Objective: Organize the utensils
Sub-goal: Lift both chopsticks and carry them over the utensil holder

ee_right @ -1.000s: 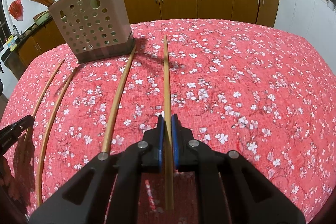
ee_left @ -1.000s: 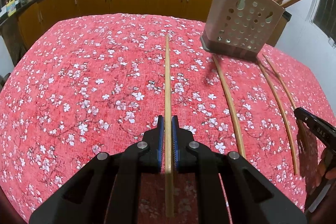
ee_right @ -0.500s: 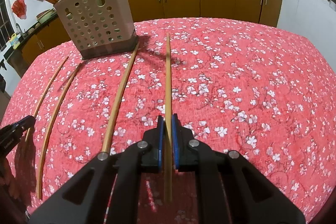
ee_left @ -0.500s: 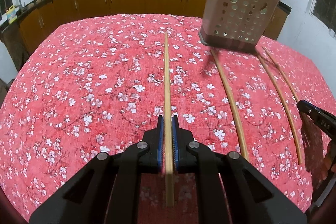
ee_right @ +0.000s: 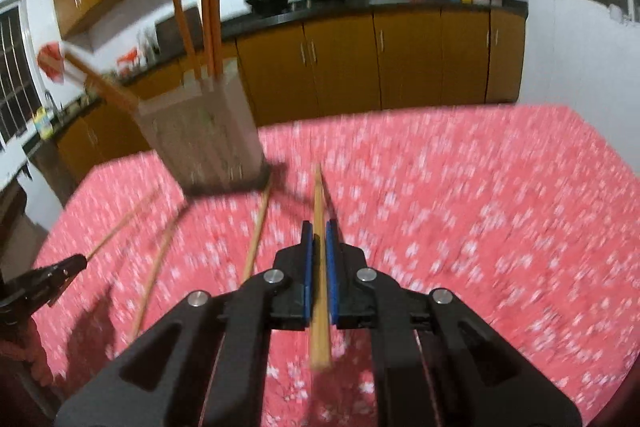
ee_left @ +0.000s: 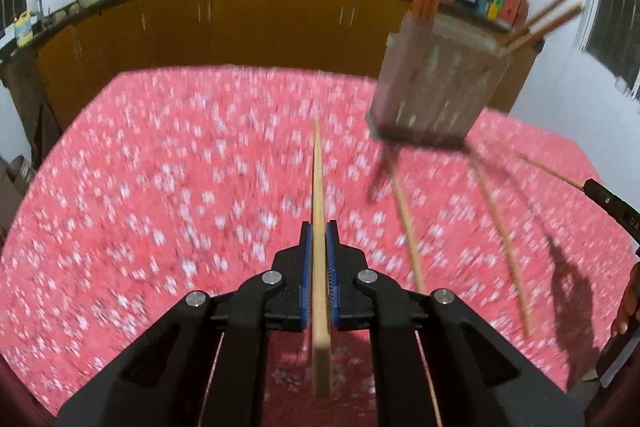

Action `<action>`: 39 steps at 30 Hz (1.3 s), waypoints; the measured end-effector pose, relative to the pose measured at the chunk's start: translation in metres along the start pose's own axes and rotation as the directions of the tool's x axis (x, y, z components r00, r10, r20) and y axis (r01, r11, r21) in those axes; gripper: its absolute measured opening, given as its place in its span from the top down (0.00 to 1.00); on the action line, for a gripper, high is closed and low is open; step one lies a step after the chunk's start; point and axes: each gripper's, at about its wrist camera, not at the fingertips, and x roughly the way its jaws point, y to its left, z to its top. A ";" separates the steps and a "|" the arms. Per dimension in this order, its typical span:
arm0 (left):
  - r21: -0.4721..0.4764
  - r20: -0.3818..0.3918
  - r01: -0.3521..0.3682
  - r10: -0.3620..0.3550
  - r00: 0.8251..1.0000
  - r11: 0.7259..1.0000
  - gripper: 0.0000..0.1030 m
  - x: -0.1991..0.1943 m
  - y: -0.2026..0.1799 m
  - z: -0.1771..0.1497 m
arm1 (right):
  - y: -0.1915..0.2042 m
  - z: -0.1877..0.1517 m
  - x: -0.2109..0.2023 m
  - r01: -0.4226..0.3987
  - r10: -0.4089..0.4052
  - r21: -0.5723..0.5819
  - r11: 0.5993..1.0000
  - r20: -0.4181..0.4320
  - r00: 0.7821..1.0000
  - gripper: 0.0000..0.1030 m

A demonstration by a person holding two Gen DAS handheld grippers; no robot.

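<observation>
Two wrist views over a table with a red flowered cloth; both are now smeared with motion blur, where half a second ago they were sharp. The left gripper is clamped on a chopstick that runs forward along its fingers. The right gripper pinches a second chopstick the same way.

What has changed: the cabinets and counter now fill far more of each view and the cloth sits lower — both grippers have tipped upward and seem to be lifting their chopsticks off the table. The holder (a perforated caddy, already bearing several upright sticks) stands ahead and to the right in the left view, and ahead and to the left in the right view.

Three loose chopsticks lie on the cloth between the grippers, one of them nearest the left gripper.

Judged from this, the pick-up is done and the carry to the holder is starting — each stick must next be raised and tipped tip-down over its rim.
</observation>
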 end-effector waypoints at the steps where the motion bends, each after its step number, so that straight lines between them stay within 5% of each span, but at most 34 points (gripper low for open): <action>1: -0.006 0.031 0.012 -0.012 0.999 1.000 0.93 -0.010 0.000 0.008 | -0.001 0.006 -0.006 0.000 0.000 0.003 1.000 0.027 1.000 0.93; 5: -0.014 0.119 0.042 -0.040 0.992 0.999 0.93 -0.035 -0.003 0.029 | -0.001 0.024 -0.029 0.003 -0.003 0.002 1.000 0.120 0.993 0.93; 14: -0.004 0.208 0.046 -0.044 0.977 0.999 0.93 -0.056 -0.010 0.052 | 0.010 0.035 -0.040 -0.006 0.010 -0.022 1.000 0.168 0.986 0.93; 19: 0.021 0.251 0.059 -0.062 0.966 0.998 0.93 -0.070 -0.019 0.067 | 0.019 0.061 -0.069 -0.101 0.106 -0.035 0.994 0.230 0.967 0.93; 22: 0.048 0.298 0.075 -0.086 0.951 0.996 0.93 -0.085 -0.030 0.081 | 0.029 0.085 -0.095 -0.185 0.191 -0.051 0.981 0.291 0.937 0.93; 26: 0.081 0.366 0.099 -0.122 0.923 0.992 0.93 -0.104 -0.051 0.102 | 0.047 0.110 -0.120 -0.237 0.255 -0.094 0.967 0.374 0.892 0.93; 31: 0.081 0.454 0.111 -0.135 0.881 0.991 0.93 -0.116 -0.073 0.131 | 0.067 0.133 -0.122 -0.230 0.263 -0.127 0.965 0.437 0.860 0.93; 39: 0.009 0.603 0.058 -0.052 0.796 0.998 0.93 -0.111 -0.095 0.179 | 0.086 0.155 -0.078 -0.173 0.223 -0.154 0.973 0.418 0.881 0.93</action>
